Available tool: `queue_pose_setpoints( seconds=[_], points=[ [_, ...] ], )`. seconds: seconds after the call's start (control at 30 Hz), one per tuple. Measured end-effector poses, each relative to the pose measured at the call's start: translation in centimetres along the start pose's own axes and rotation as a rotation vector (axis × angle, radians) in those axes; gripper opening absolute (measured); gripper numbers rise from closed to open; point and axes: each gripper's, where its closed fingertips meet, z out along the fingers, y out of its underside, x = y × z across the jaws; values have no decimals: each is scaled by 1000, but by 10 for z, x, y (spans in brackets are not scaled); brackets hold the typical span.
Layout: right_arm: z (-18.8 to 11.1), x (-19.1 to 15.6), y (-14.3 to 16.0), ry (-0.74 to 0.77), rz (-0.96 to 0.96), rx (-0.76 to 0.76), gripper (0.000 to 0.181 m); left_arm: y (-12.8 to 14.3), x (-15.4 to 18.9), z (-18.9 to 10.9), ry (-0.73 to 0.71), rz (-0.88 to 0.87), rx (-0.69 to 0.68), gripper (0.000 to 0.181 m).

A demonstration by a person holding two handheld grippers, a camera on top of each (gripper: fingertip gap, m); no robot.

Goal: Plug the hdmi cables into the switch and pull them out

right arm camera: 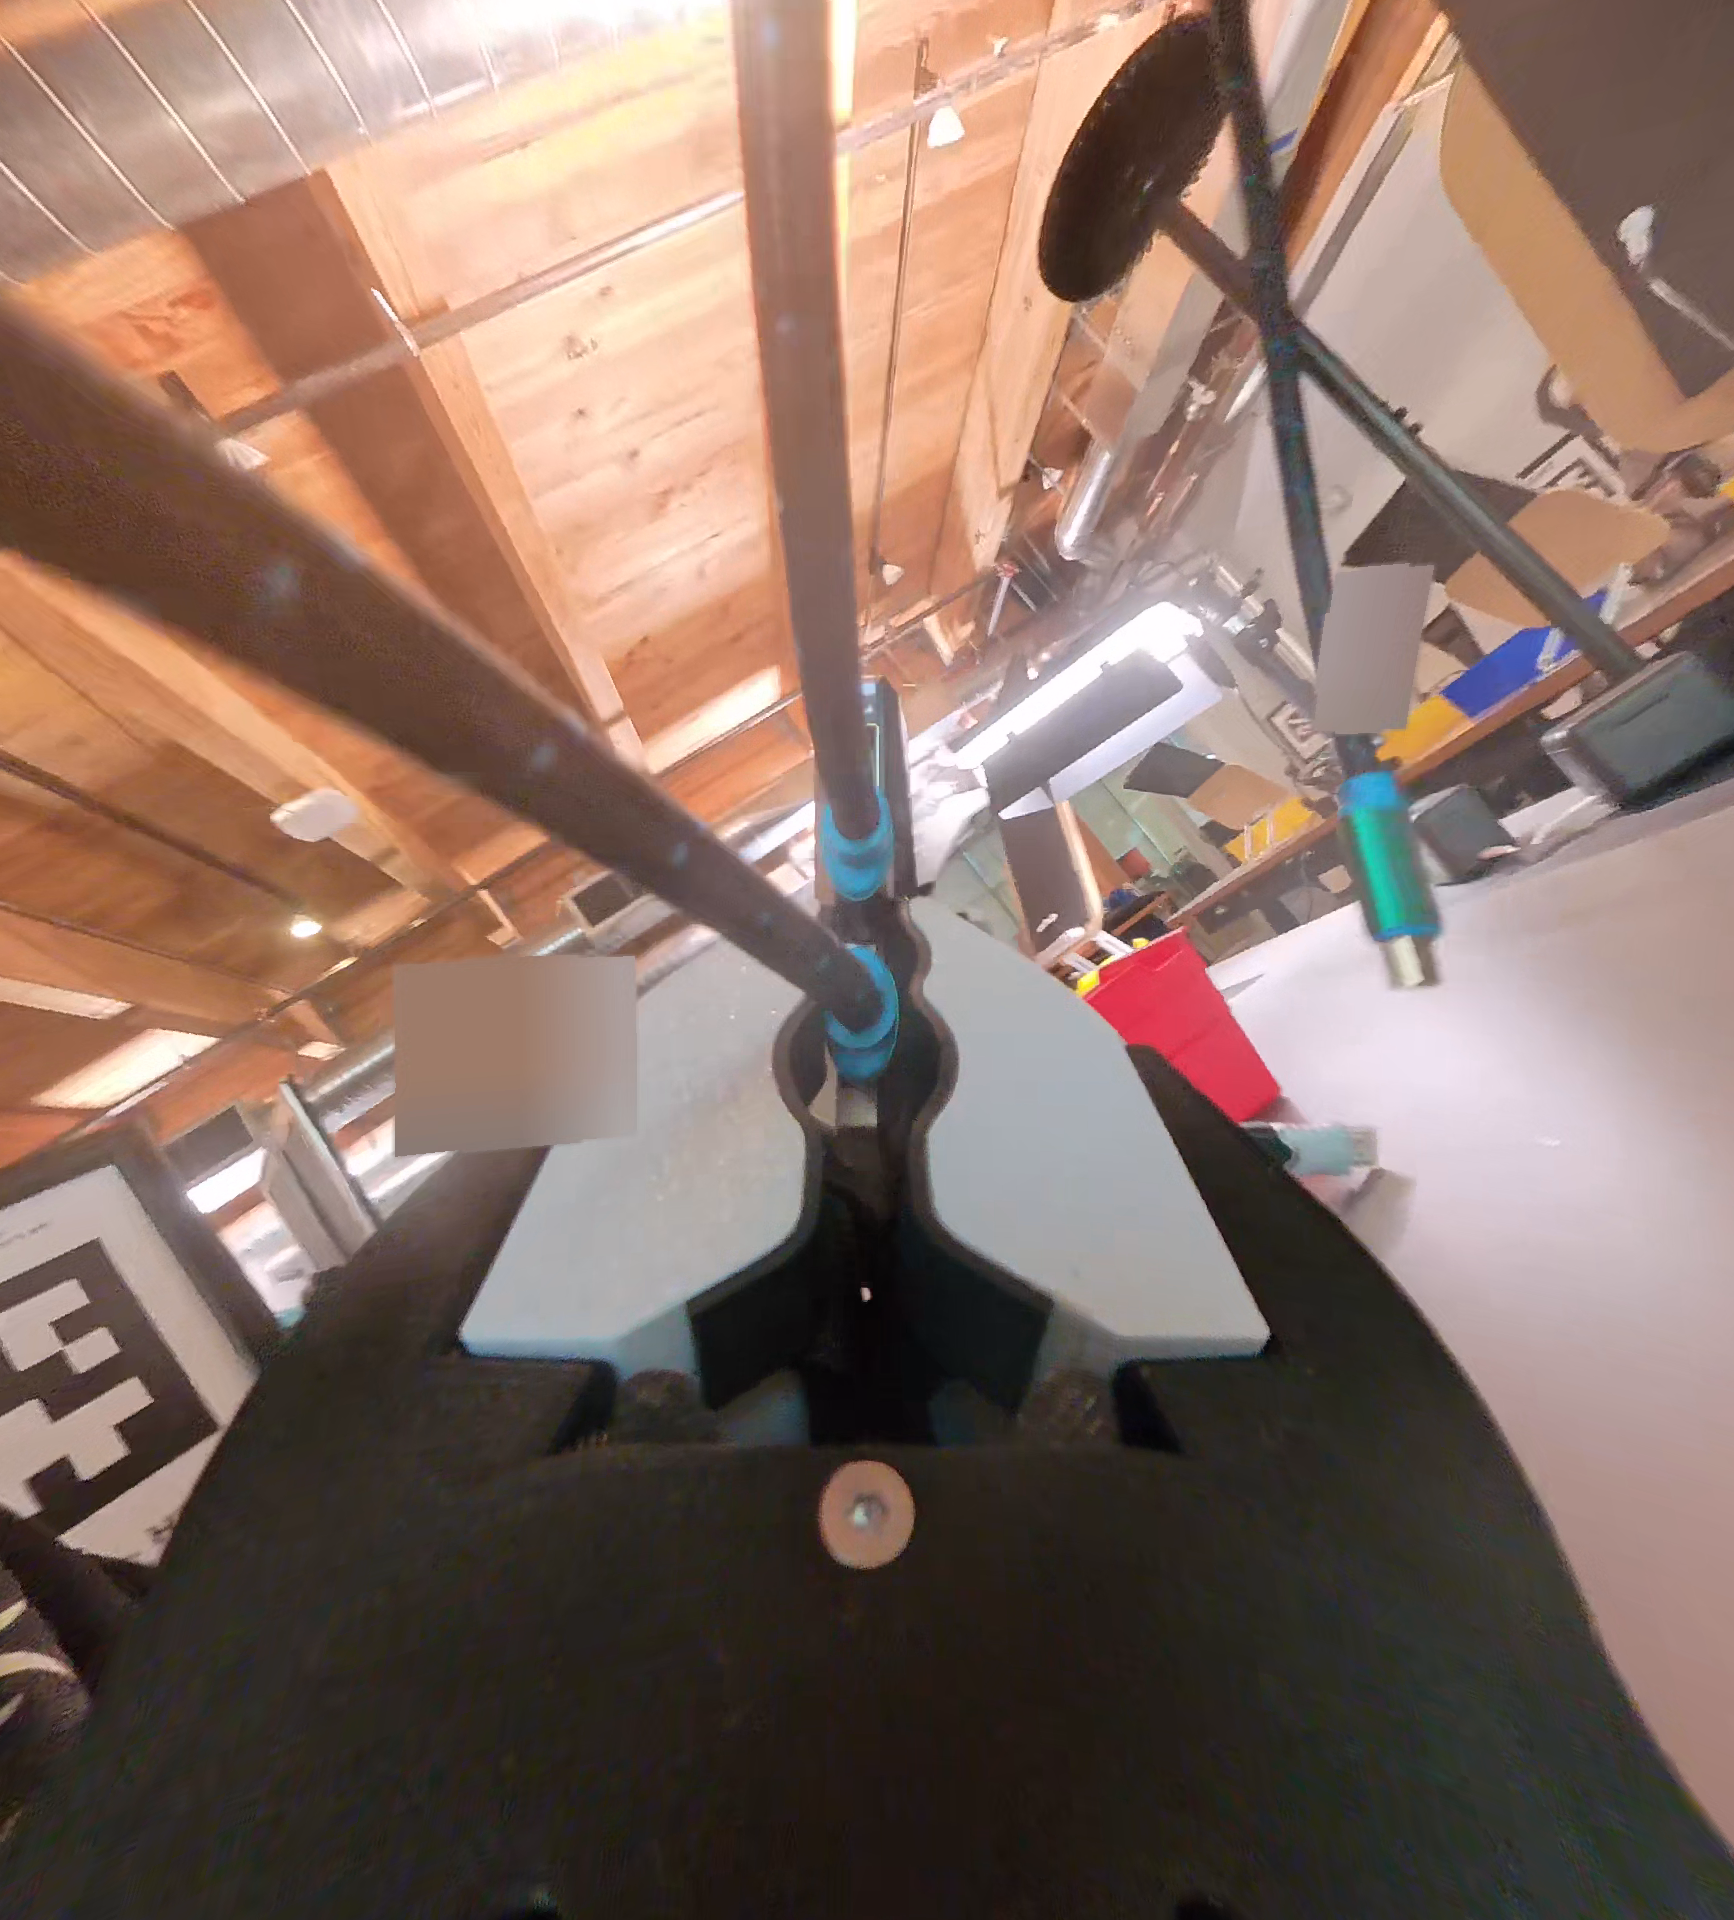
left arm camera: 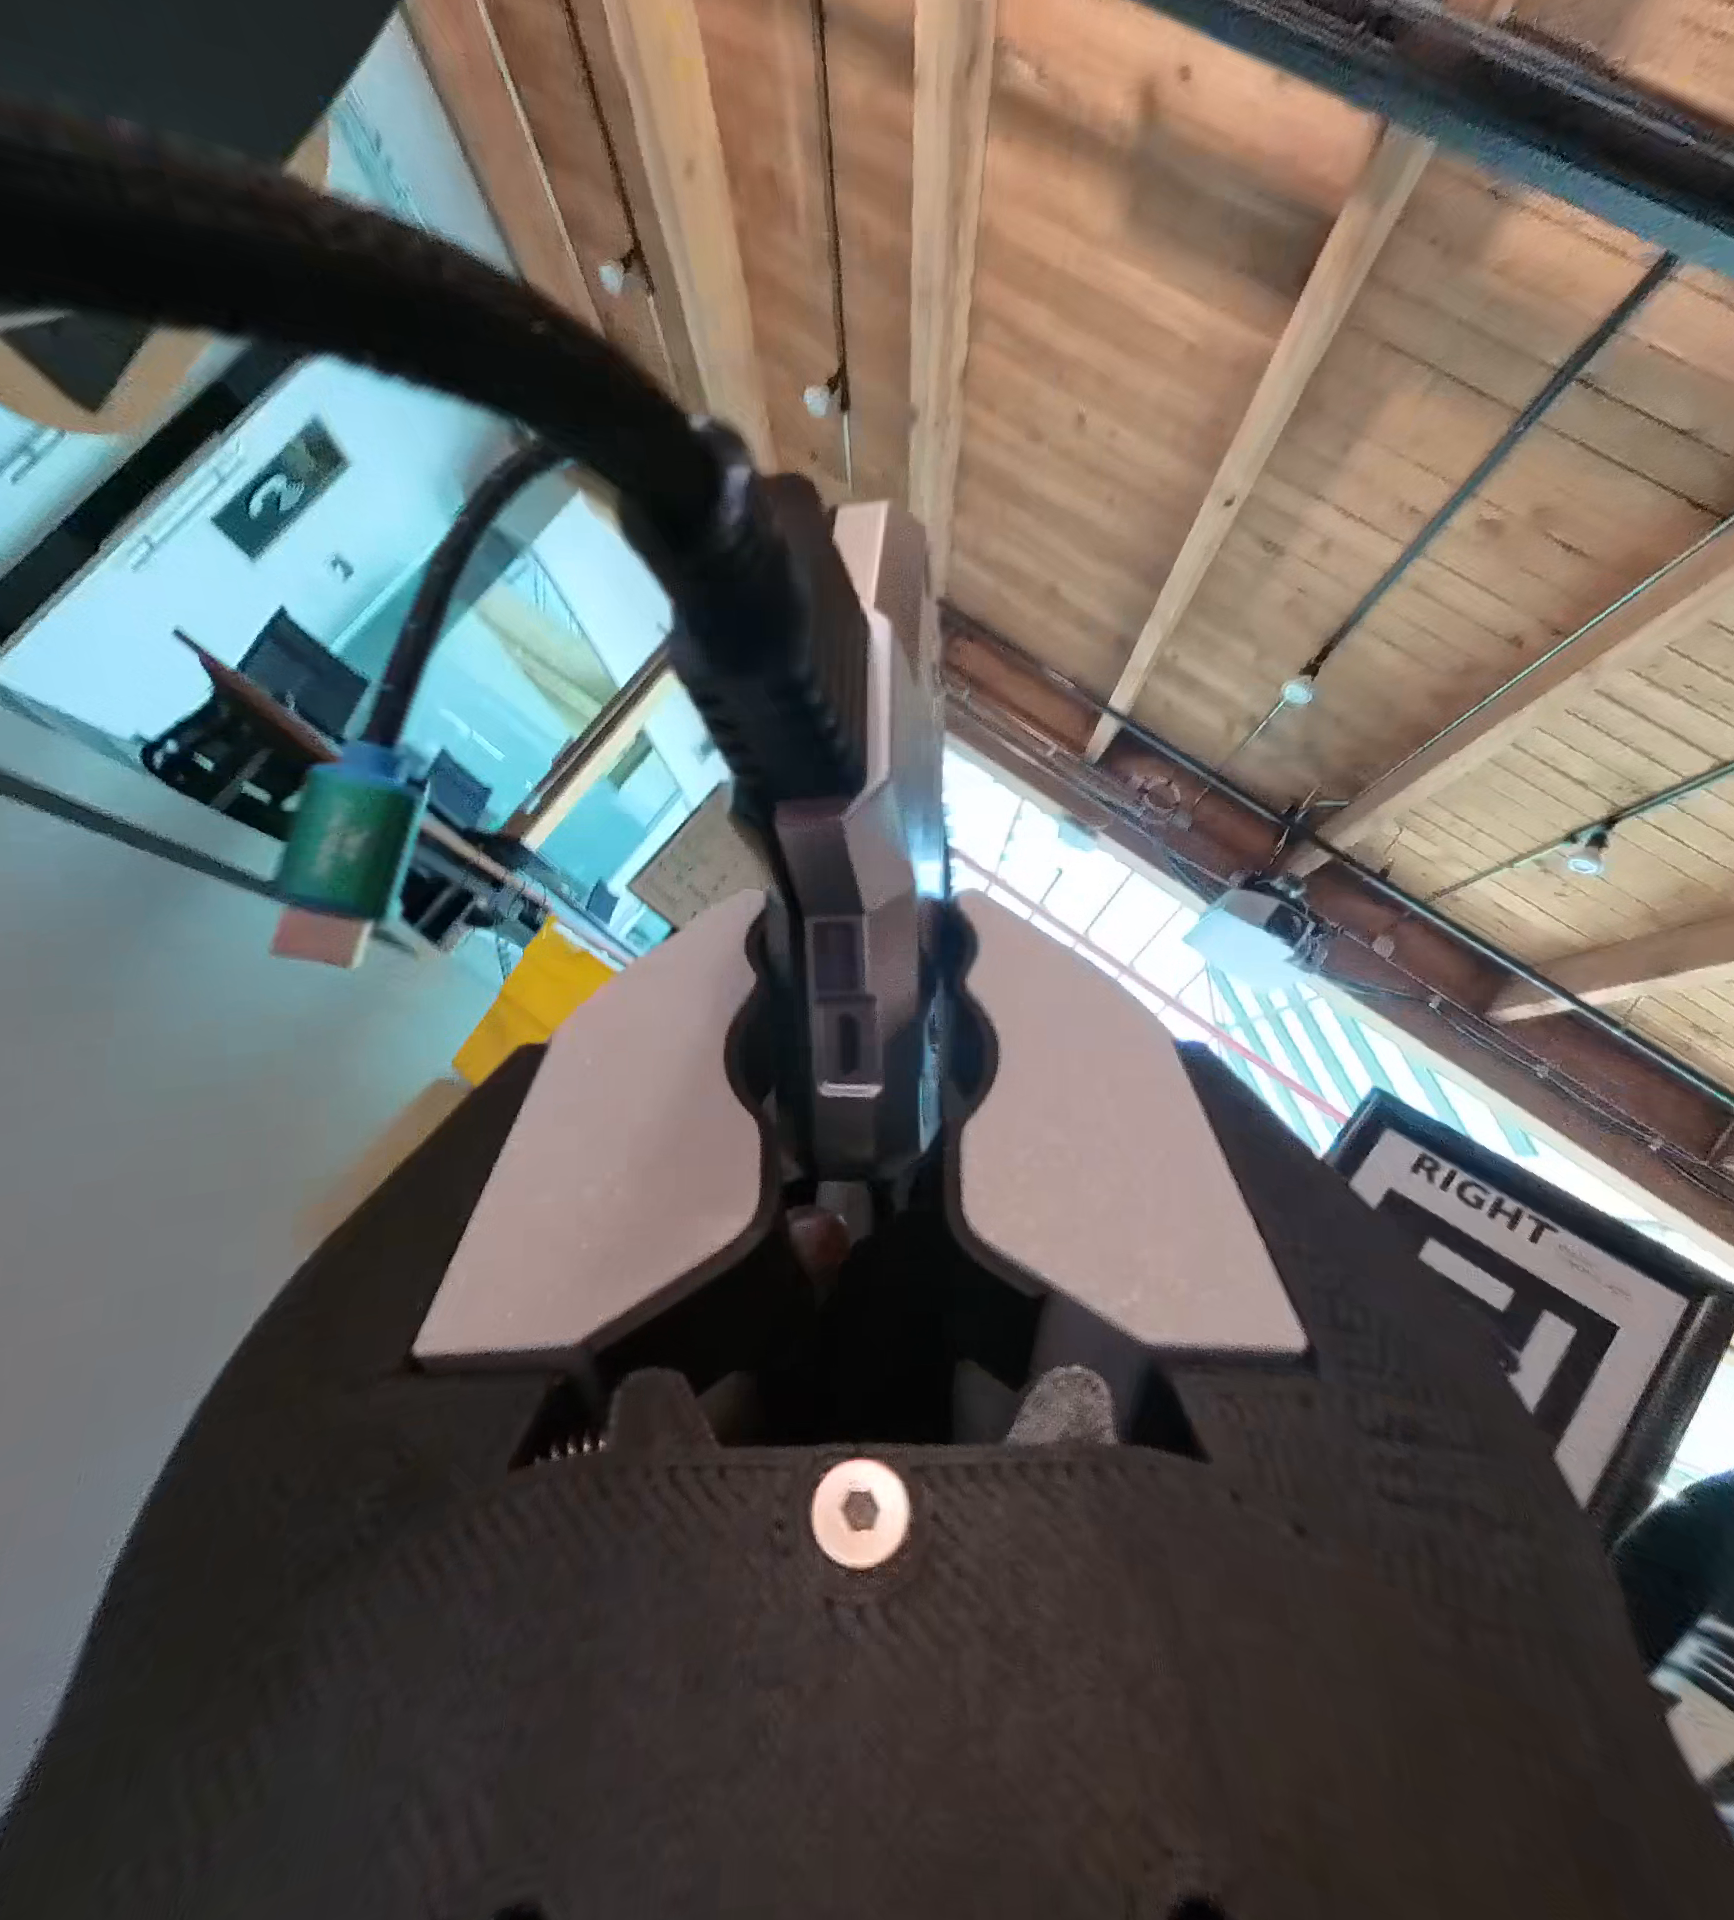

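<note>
Both views tilt up toward the wooden ceiling. My left gripper (left arm camera: 858, 920) is shut on the grey HDMI switch (left arm camera: 889, 727), seen edge-on and standing up between the fingers. A black ribbed plug (left arm camera: 790, 644) with a thick braided cable sits against the switch's left side. A loose green plug with a blue collar (left arm camera: 343, 842) dangles at left. My right gripper (right arm camera: 868, 935) is shut on an HDMI plug with a blue collar (right arm camera: 858, 1023), its cable running up-left. Just beyond, a second blue-collared plug (right arm camera: 852, 842) meets the thin edge of the switch (right arm camera: 892, 769). The loose green plug (right arm camera: 1388, 873) hangs at right.
A pale table (right arm camera: 1569, 1195) lies to the right in the right wrist view, with a red bin (right arm camera: 1185, 1029), a small teal plug (right arm camera: 1330, 1153) and a dark box (right arm camera: 1652, 727) on it. A round black cable strap (right arm camera: 1123, 166) hangs above. The other gripper's tag shows low in each view (left arm camera: 1528, 1299) (right arm camera: 63, 1351).
</note>
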Motion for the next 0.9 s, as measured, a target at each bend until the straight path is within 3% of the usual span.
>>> queue_pose_setpoints(
  seconds=[0.03,0.17,0.3,0.37,0.73,0.9],
  points=[
    [1,-1,1,-13,27,4,10,-2,2,-1,12,5,14,25],
    [3,3,2,-37,137,21,10,-5,1,-4,-2,-3,38,22],
    [-7,5,3,1,102,40,20,-12,1,-7,1,-18,94,20],
    [-7,5,12,12,94,-4,12,-10,-2,-6,-6,-42,81,21],
    [0,10,1,35,24,-35,12,-3,-5,-1,-24,-81,53,22],
    [-1,12,-2,32,60,20,13,0,-8,-2,-49,-69,36,21]
  ],
)
